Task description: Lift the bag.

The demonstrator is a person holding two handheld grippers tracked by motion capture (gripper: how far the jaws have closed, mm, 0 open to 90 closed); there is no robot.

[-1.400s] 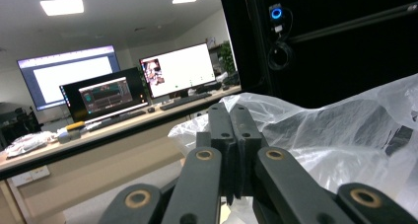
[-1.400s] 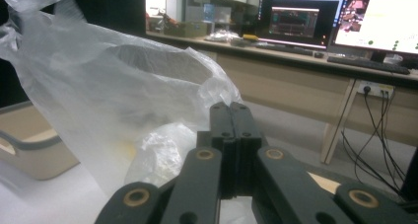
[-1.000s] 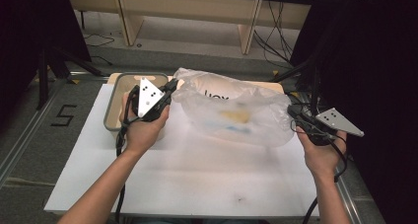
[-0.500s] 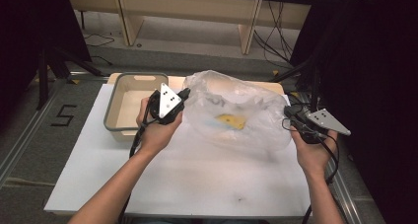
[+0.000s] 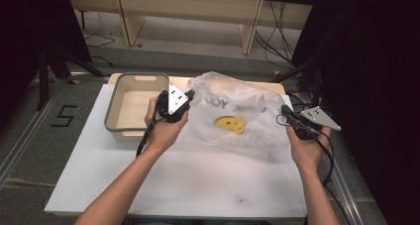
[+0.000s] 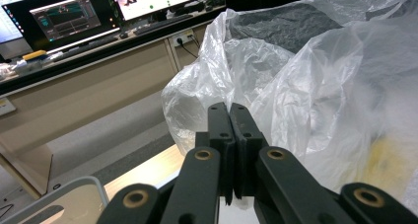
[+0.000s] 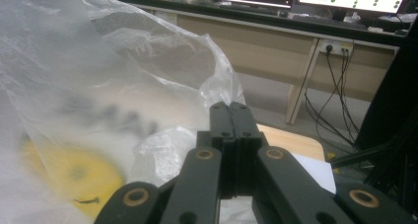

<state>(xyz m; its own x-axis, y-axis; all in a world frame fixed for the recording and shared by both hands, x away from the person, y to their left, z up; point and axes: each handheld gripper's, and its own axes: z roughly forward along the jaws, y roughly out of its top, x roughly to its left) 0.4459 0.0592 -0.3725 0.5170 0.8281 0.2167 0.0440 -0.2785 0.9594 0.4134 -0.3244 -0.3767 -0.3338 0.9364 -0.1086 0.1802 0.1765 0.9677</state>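
Clear plastic bag, printed with a yellow smiley face, puffed up and resting on the white board, just right of the grey tub that I take as landmark; I judge the step in hand to be spreading or opening the bag between both tools. Left gripper, between tub and bag, at the bag's near-tub edge: jaws pressed fully together in the left gripper view, film bunched just behind the tips; whether a fold is pinched I cannot tell. Right gripper, at the bag's far side from the tub: jaws likewise closed flush, film against them, hold uncertain. Next move, in my judgement: a gentle outward pull from both sides, checking that the film follows; if it slips, I would reopen and re-pinch.
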